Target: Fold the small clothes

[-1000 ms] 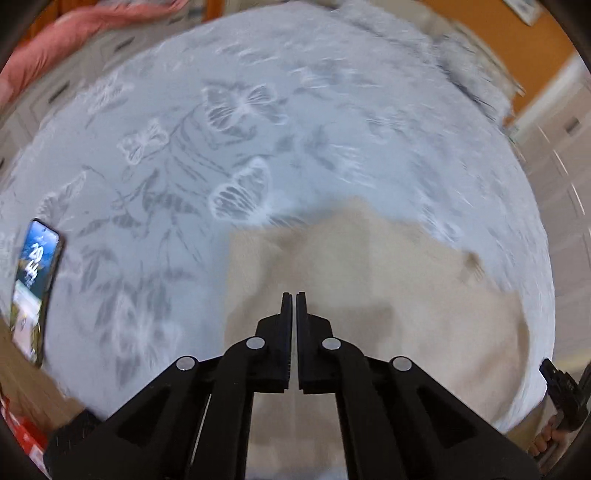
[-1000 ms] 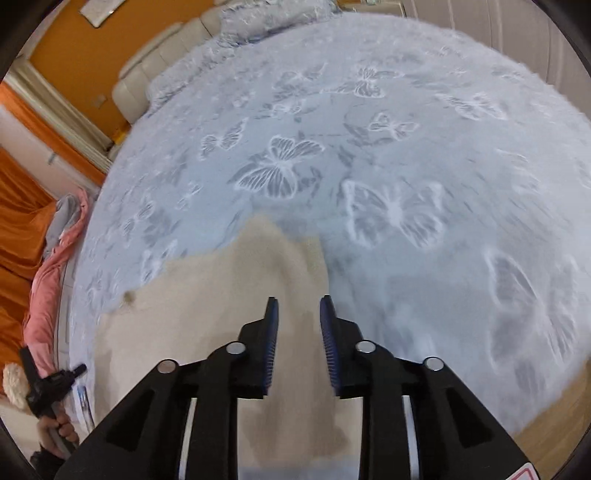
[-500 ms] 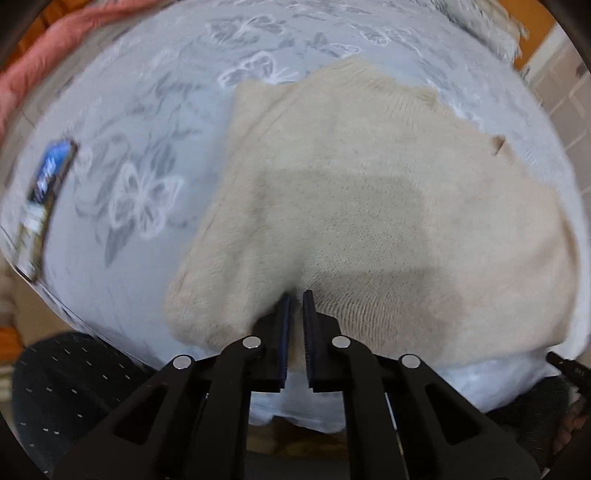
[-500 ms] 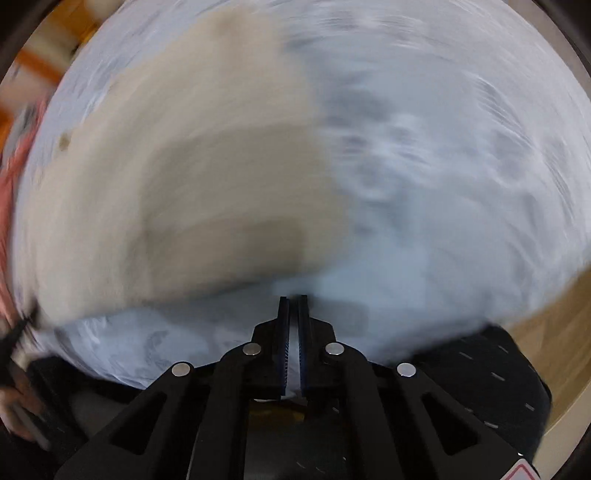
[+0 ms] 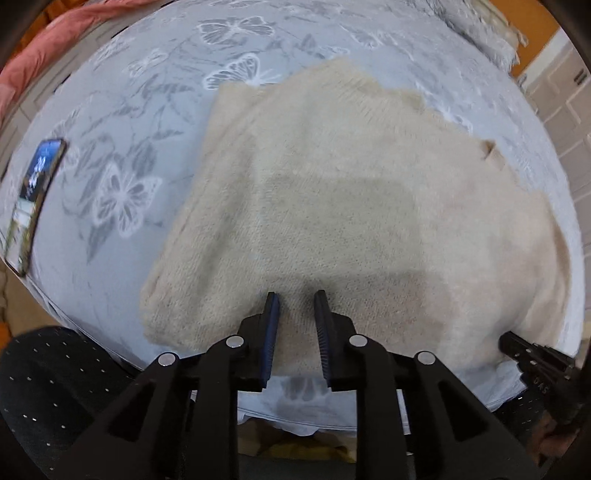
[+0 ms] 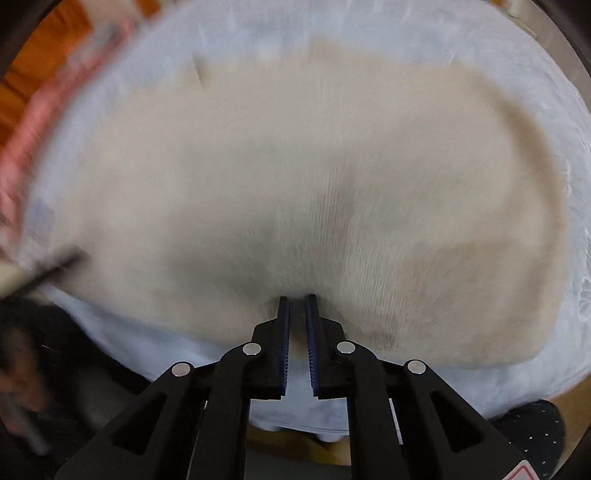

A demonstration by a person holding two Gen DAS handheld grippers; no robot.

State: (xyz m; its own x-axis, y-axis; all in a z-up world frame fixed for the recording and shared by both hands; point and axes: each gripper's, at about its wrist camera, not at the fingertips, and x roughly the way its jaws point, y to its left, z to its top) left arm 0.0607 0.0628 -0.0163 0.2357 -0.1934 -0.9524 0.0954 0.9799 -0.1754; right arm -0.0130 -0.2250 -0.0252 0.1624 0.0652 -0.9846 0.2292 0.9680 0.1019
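A cream knitted sweater [image 5: 351,206] lies spread flat on a pale blue bedspread with butterfly print [image 5: 122,155], its near hem at the bed's front edge. My left gripper [image 5: 295,299] is open and empty, fingertips just above the near hem, left of the middle. The right wrist view is blurred; the sweater [image 6: 295,184] fills it. My right gripper [image 6: 297,301] is open by a narrow gap, tips at the near hem with nothing between them. The right gripper also shows in the left wrist view [image 5: 532,358] at the sweater's right corner.
A phone [image 5: 33,206] with a lit screen lies on the bed at the far left. A pink blanket [image 5: 55,33] lies at the back left. Pillows [image 5: 480,26] are at the head. Dark dotted fabric [image 5: 55,373] is below the bed's front edge.
Both grippers pulled back from mid-bed to the sweater's near hem. The left gripper went from shut to open. The right gripper shut, then opened slightly and swung left over the sweater.
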